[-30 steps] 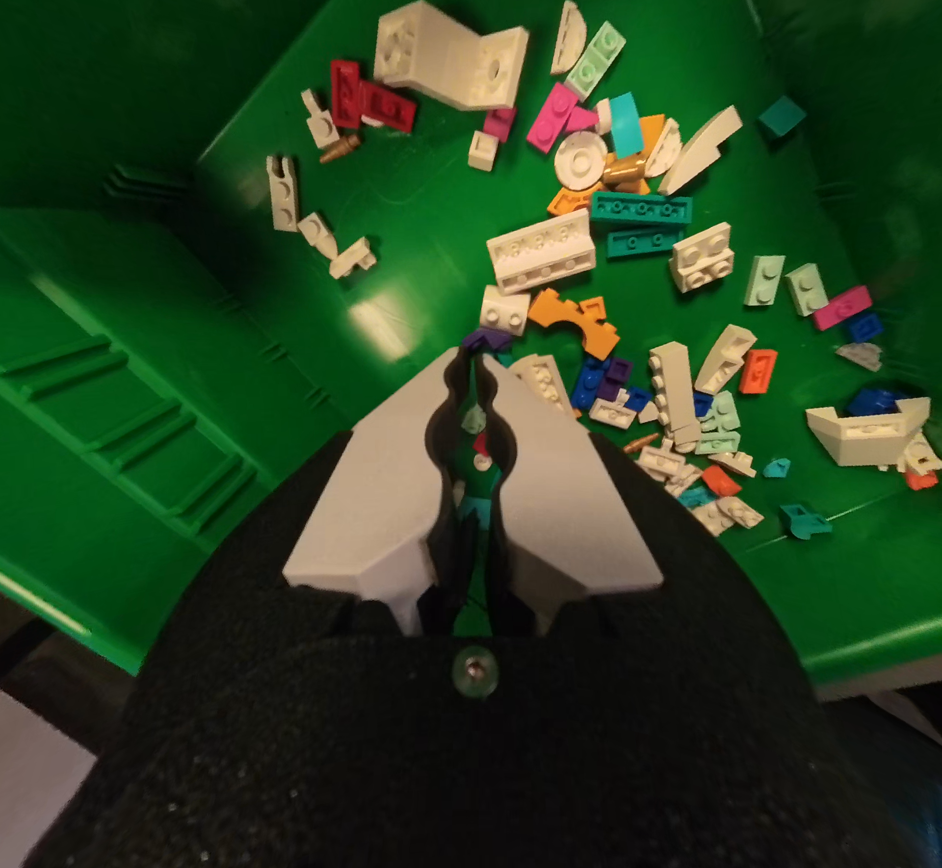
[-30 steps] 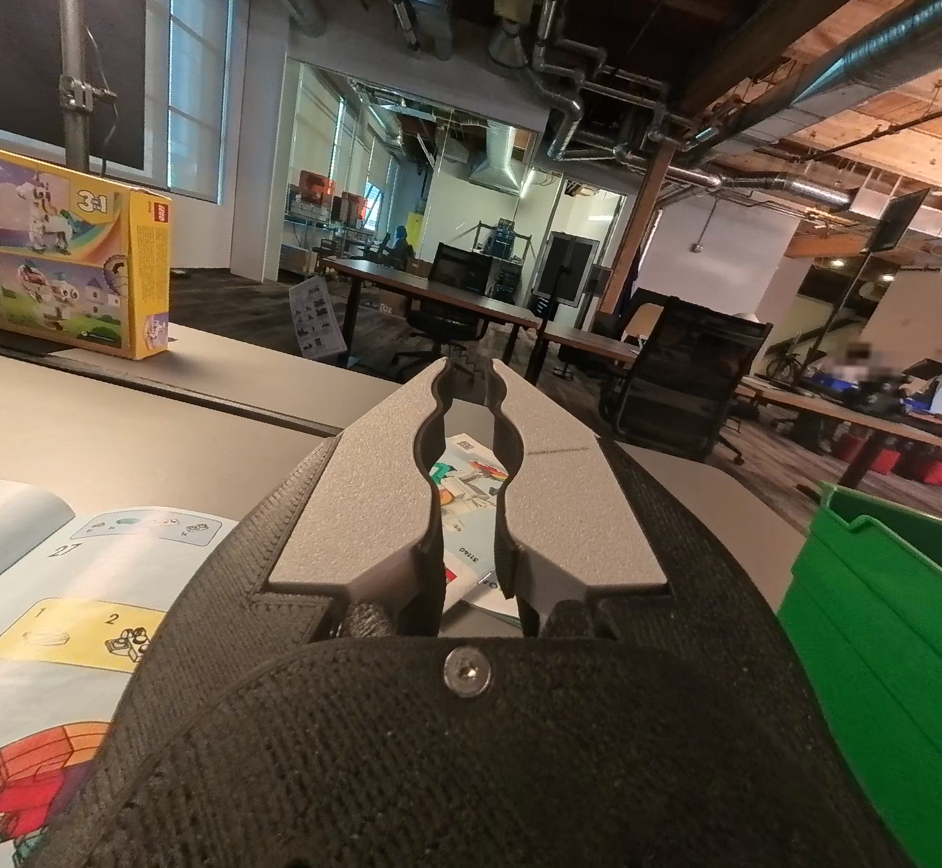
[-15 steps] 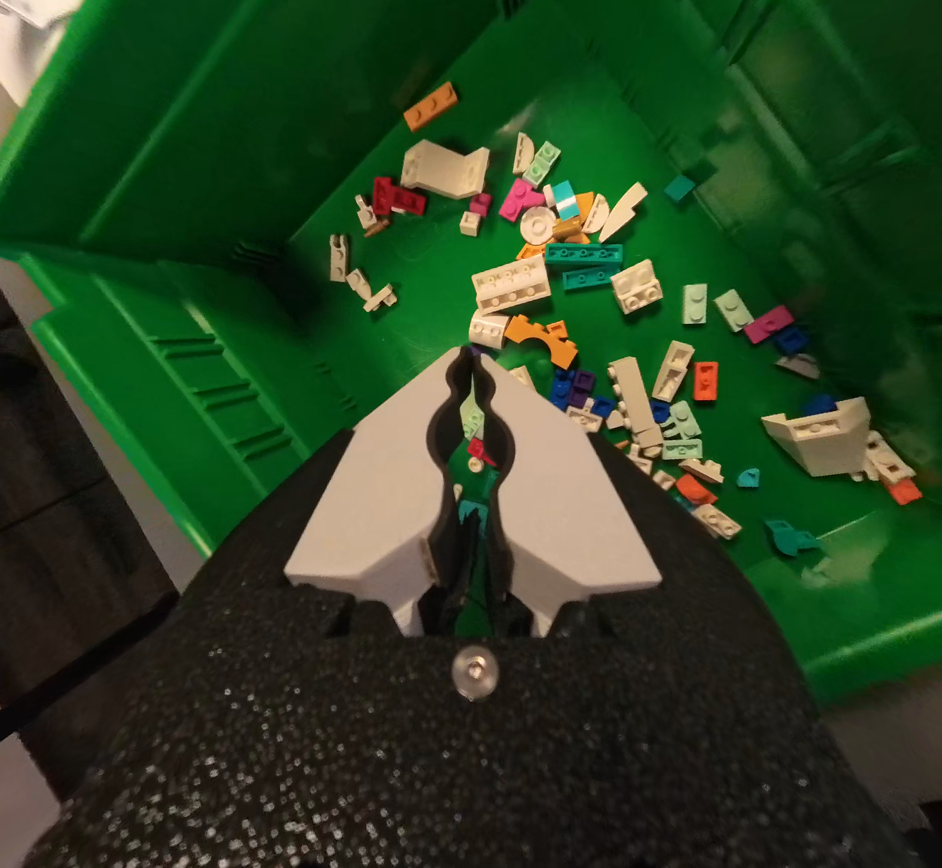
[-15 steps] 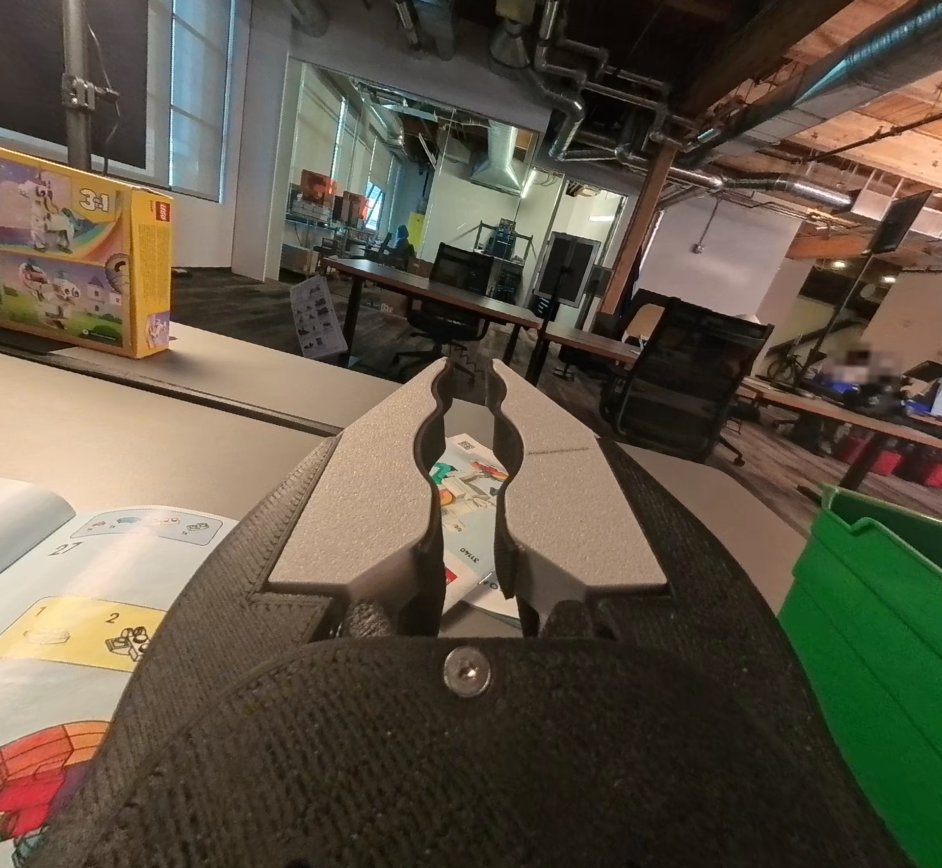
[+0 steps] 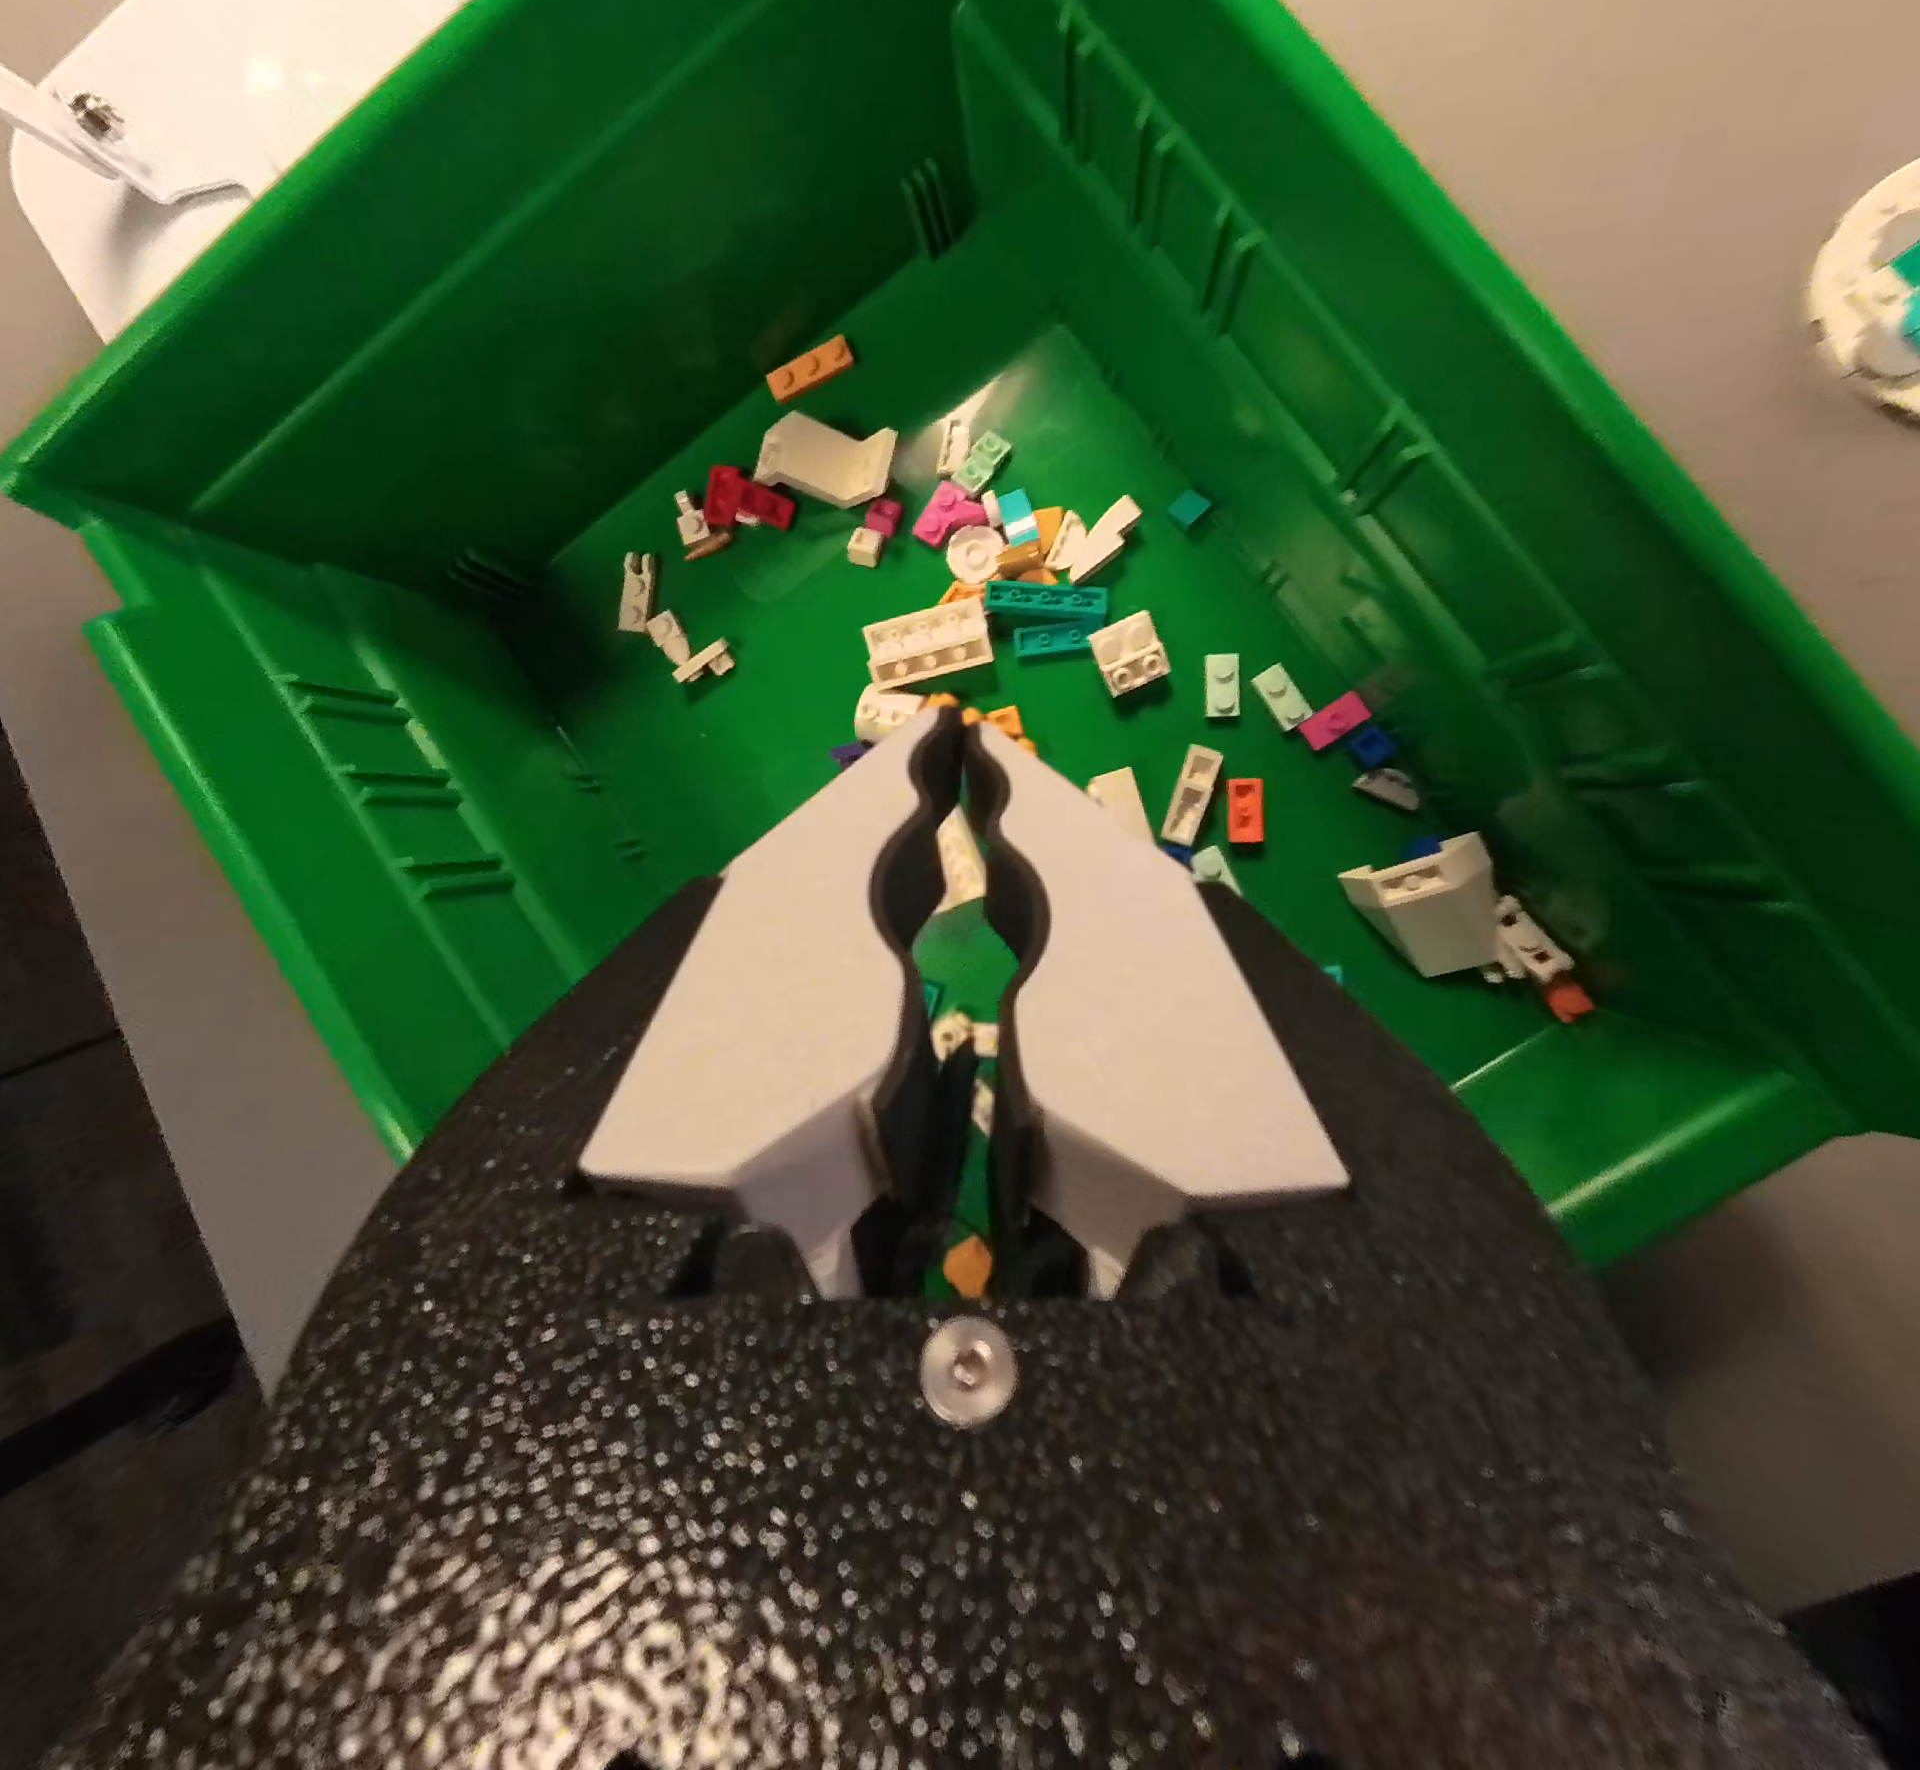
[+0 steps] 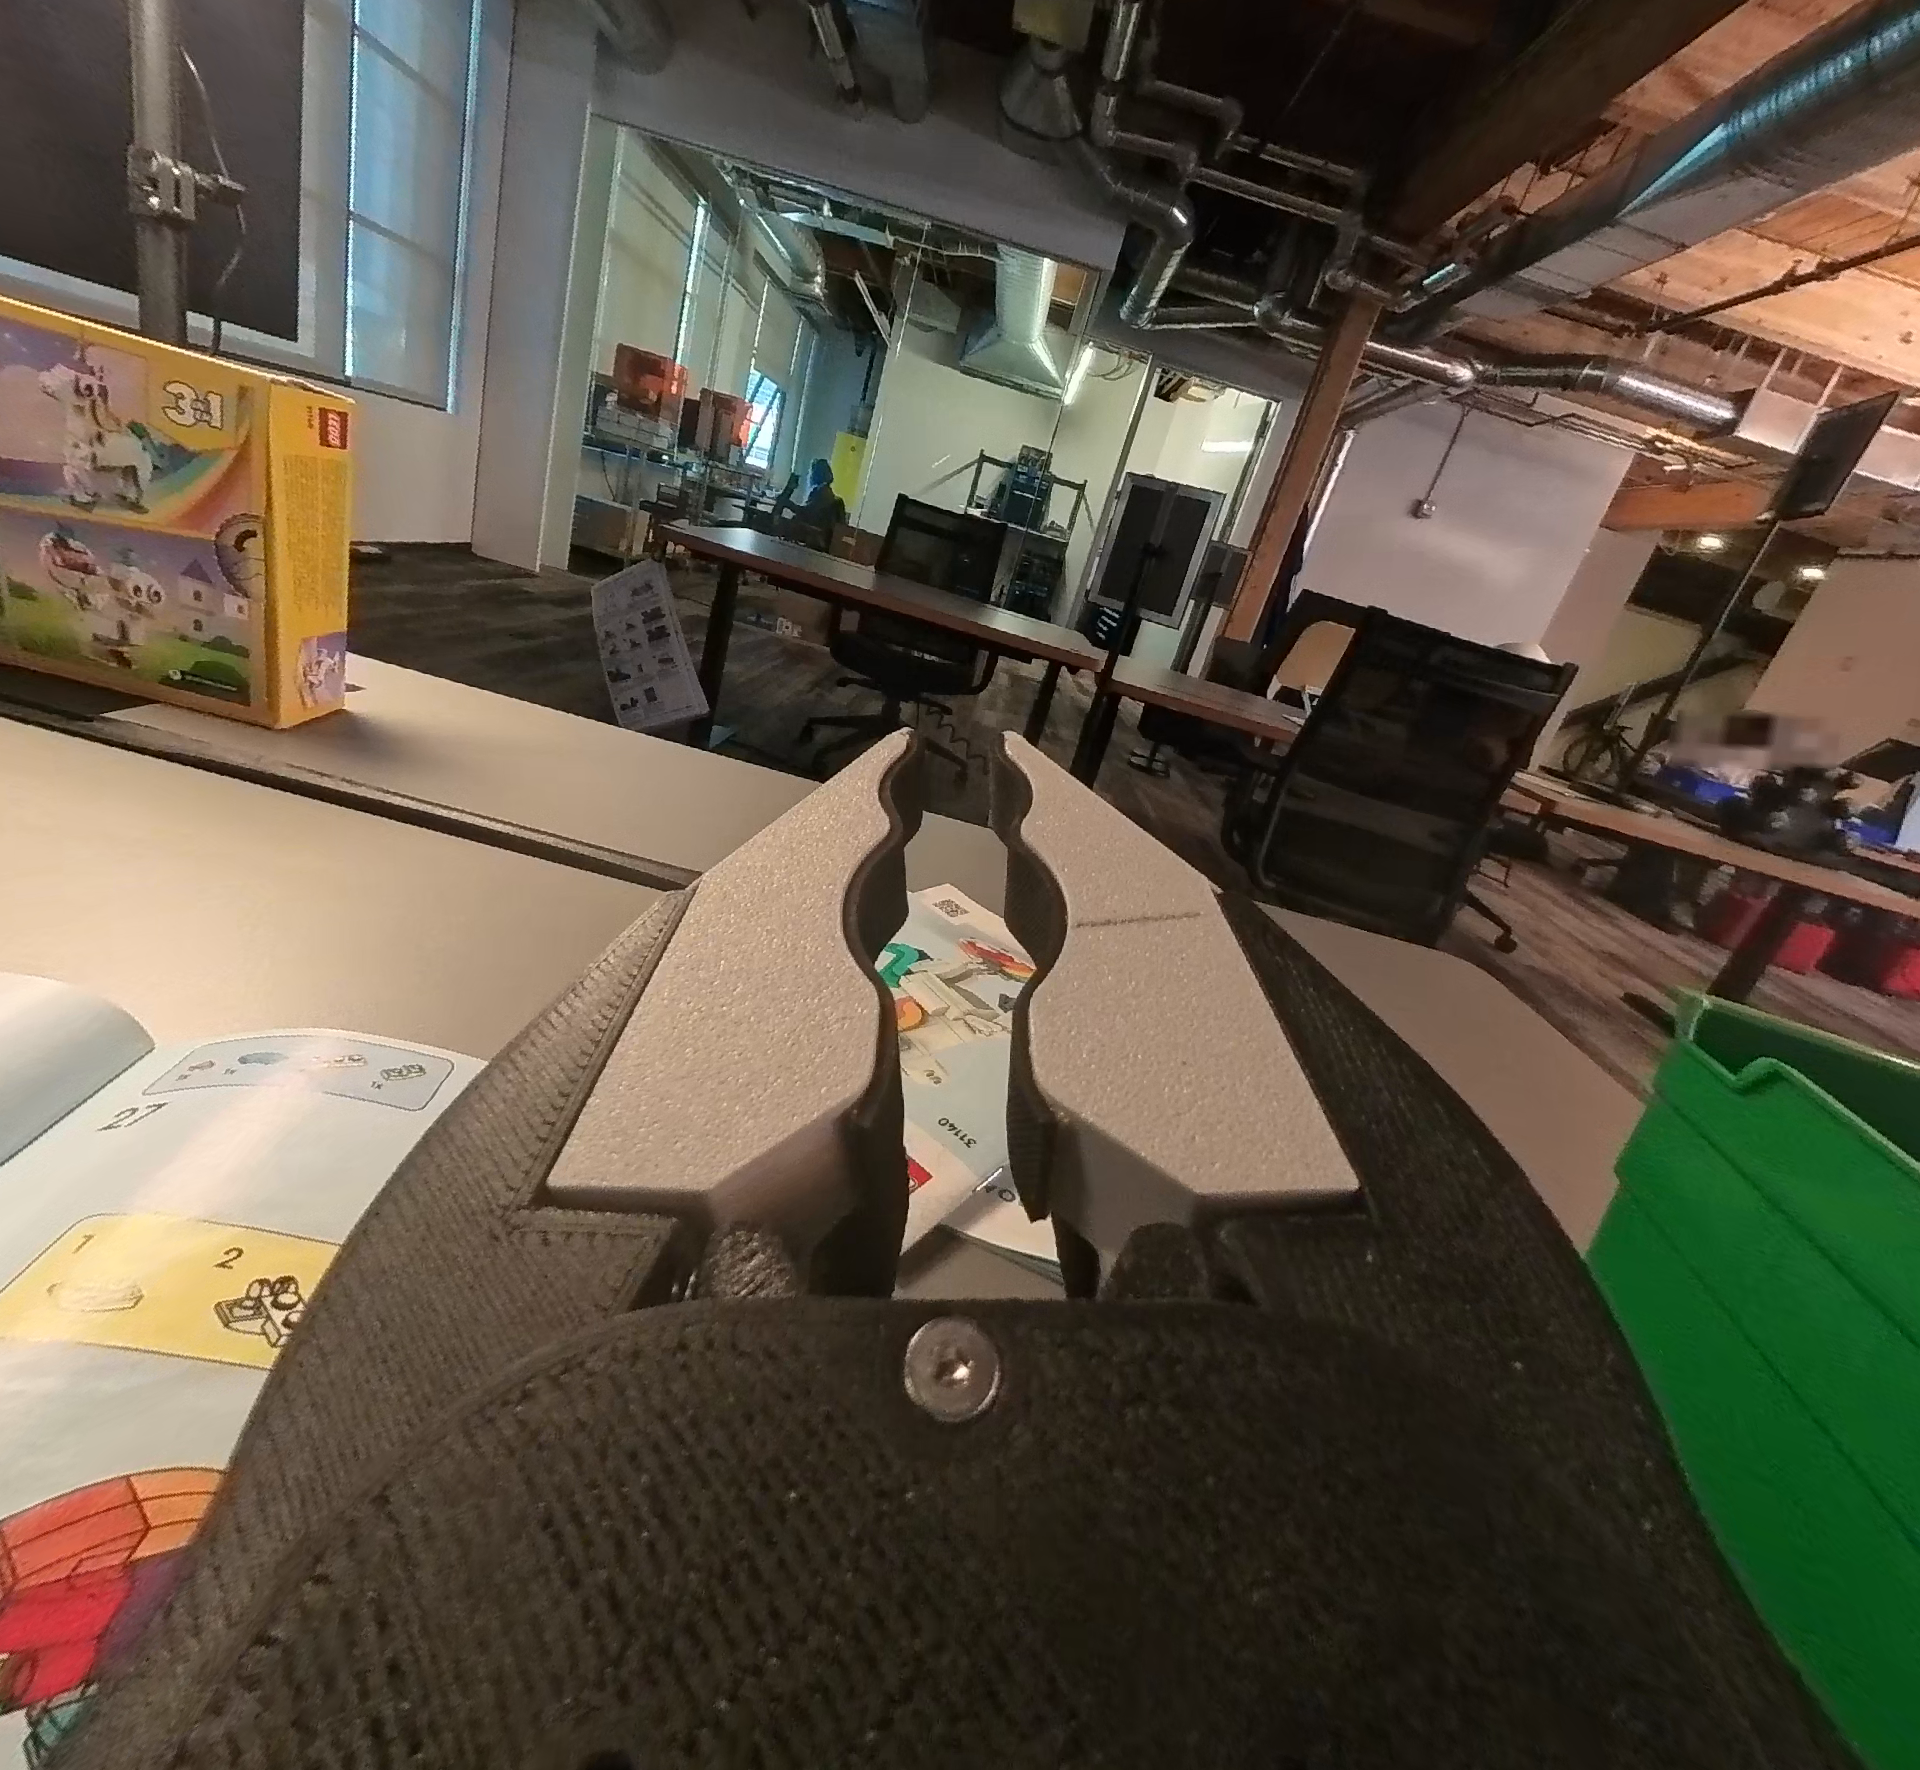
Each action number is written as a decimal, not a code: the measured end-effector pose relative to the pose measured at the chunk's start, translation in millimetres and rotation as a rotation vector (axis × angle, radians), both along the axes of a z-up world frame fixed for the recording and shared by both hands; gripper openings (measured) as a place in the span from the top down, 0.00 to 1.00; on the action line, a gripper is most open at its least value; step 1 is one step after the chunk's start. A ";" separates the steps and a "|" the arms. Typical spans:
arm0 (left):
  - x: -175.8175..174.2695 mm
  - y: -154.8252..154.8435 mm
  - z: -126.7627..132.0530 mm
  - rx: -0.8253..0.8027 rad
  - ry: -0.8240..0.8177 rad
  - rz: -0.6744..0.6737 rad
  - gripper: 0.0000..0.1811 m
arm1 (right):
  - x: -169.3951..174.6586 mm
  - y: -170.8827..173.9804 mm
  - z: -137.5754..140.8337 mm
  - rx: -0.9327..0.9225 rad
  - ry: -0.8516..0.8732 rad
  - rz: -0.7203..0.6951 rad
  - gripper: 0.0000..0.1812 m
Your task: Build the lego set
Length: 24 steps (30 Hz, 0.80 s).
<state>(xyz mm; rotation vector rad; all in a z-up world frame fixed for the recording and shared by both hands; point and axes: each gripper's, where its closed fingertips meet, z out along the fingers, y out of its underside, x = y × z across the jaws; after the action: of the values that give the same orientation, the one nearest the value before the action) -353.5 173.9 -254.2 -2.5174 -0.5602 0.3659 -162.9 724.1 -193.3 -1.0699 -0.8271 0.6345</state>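
Observation:
A green bin (image 5: 520, 266) holds many loose lego bricks: a white bracket piece (image 5: 826, 463), an orange plate (image 5: 810, 366), teal plates (image 5: 1044, 596) and a large white wedge (image 5: 1418, 905). My left gripper (image 5: 964, 733) hangs above the bin's middle with its jaws shut; I see no brick clearly between the tips. My right gripper (image 6: 958, 754) is open by a narrow gap and empty, held low over the grey table (image 6: 260, 889), pointing out into the room. The bin's corner (image 6: 1766, 1253) shows at its right.
An open instruction booklet (image 6: 208, 1149) lies left of the right gripper, and another leaflet (image 6: 951, 982) lies beyond its fingers. The yellow set box (image 6: 166, 525) stands at the far left. A round white part-built piece (image 5: 1870, 307) sits right of the bin and a white object (image 5: 260, 47) behind it. Spacing between my two grippers at the tips: around 60 cm.
My left gripper has risen up and back out of the bin, still shut, so the whole bin now shows. The right gripper has not moved.

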 end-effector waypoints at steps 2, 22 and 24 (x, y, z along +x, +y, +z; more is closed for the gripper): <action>1.1 1.6 2.1 0.011 0.004 -0.003 1.00 | -0.1 0.0 0.0 0.000 0.000 0.000 0.94; 12.4 14.7 116.8 1.045 -0.240 0.101 1.00 | -1.9 -1.9 -1.1 0.018 -0.016 -0.005 0.94; 10.6 7.6 124.2 1.114 -0.258 0.107 1.00 | -1.3 -1.3 -0.8 0.013 -0.012 -0.006 0.94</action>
<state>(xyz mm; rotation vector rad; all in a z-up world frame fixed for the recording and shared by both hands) -342.9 181.5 -129.9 -1.4552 -0.7294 -0.2154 -164.2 722.7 -194.2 -1.0646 -0.8370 0.6180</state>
